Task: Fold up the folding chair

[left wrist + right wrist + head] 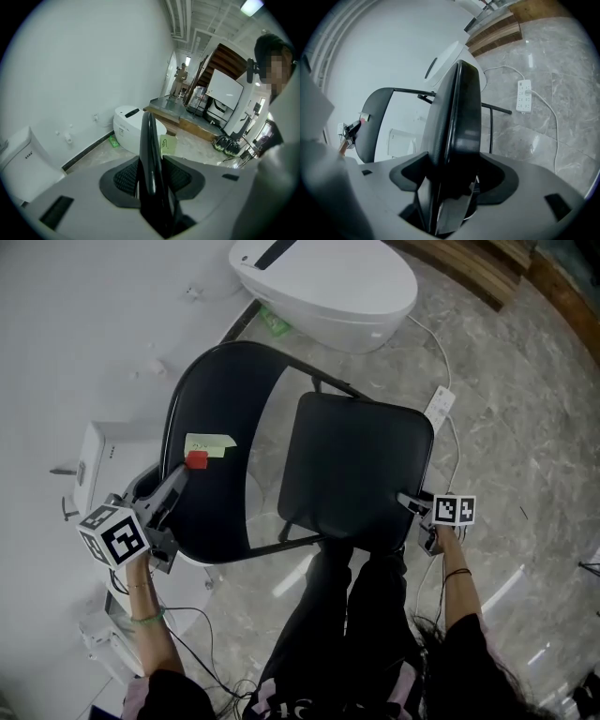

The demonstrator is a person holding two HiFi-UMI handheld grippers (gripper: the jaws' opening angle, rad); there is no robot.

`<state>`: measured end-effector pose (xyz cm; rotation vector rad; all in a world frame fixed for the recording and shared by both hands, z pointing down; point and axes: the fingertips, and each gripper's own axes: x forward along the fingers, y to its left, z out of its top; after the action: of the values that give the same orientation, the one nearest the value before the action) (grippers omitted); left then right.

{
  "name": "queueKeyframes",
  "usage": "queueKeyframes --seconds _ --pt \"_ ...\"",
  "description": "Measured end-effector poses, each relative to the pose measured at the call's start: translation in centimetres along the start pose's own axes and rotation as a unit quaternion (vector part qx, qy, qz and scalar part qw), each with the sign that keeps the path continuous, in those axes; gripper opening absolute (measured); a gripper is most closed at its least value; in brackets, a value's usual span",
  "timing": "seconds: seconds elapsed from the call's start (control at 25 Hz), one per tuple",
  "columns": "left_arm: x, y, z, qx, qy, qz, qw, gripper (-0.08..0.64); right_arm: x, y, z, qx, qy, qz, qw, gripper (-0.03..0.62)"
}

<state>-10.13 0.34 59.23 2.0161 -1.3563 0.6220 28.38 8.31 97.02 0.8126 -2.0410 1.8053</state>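
Observation:
I look down on a black folding chair standing unfolded, its curved backrest [211, 409] at the left and its square seat [356, 465] at the right. My left gripper [183, 470] is shut on the backrest's near edge, beside a yellow-green sticky note [210, 444]. In the left gripper view the backrest's thin edge [150, 140] runs upright between the pads of that gripper [152, 176]. My right gripper [408, 501] clamps the seat's near right corner. The seat's thick edge [457, 117] fills the right gripper's [450, 183] jaws.
A rounded white appliance [328, 282] stands behind the chair by the wall. A white power strip [440, 404] and its cable lie on the marble floor at the right. A white box unit [103, 460] sits at the left. My legs [366, 615] stand against the chair's front.

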Motion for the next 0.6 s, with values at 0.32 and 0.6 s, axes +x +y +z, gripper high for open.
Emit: queueKeyframes --seconds 0.32,0.6 --pt "-4.0 -4.0 3.8 -0.025 0.008 -0.047 0.9985 0.13 -2.5 9.5 0.3 0.019 -0.047 0.023 0.998 0.288" --pt "-6.5 -6.3 6.1 -0.009 -0.006 -0.039 0.9992 0.129 -3.0 18.4 1.6 0.011 -0.051 0.052 0.997 0.254"
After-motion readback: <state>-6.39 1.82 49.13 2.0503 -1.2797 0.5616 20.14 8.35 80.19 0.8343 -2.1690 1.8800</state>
